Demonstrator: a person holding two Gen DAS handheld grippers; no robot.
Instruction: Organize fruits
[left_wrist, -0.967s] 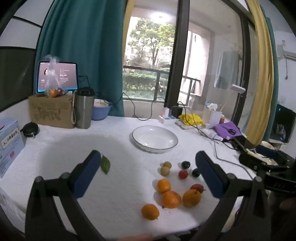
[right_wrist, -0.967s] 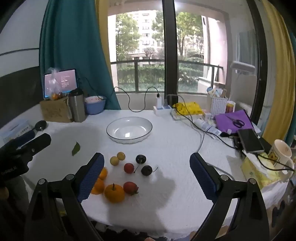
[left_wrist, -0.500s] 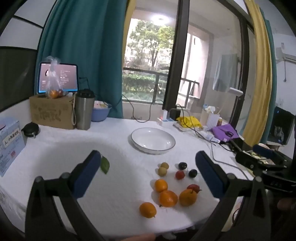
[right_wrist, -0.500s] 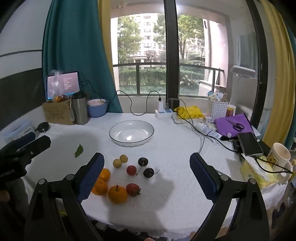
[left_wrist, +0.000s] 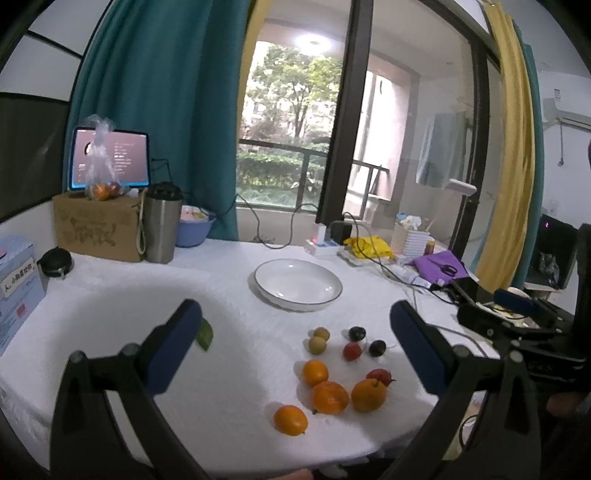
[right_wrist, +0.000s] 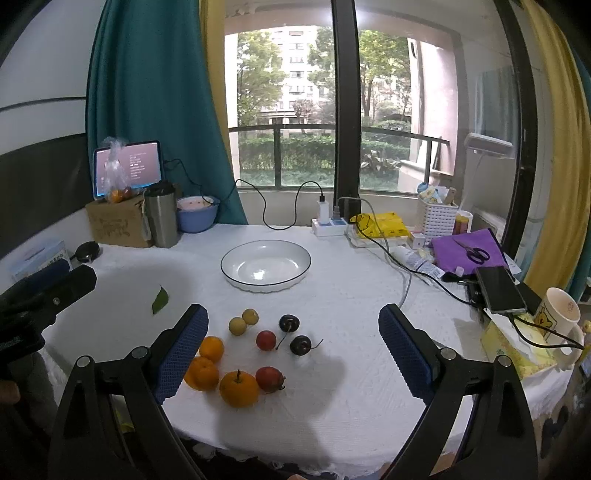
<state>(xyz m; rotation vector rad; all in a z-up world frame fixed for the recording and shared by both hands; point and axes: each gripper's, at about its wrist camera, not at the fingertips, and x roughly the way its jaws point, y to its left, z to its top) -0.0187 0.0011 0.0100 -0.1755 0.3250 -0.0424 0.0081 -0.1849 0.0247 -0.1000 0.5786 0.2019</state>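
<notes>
Both tongs, left (left_wrist: 295, 332) and right (right_wrist: 293, 332), rose slightly, agape above white table (right_wrist: 351, 295) by window (right_wrist: 332, 110).

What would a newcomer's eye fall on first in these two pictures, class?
Probably the loose cluster of fruit near the table's front edge: oranges, two dark cherries and two small yellow fruits on the white cloth. Just behind them sits an empty white plate. Both grippers, left and right, hang open above the fruit, holding nothing.
</notes>
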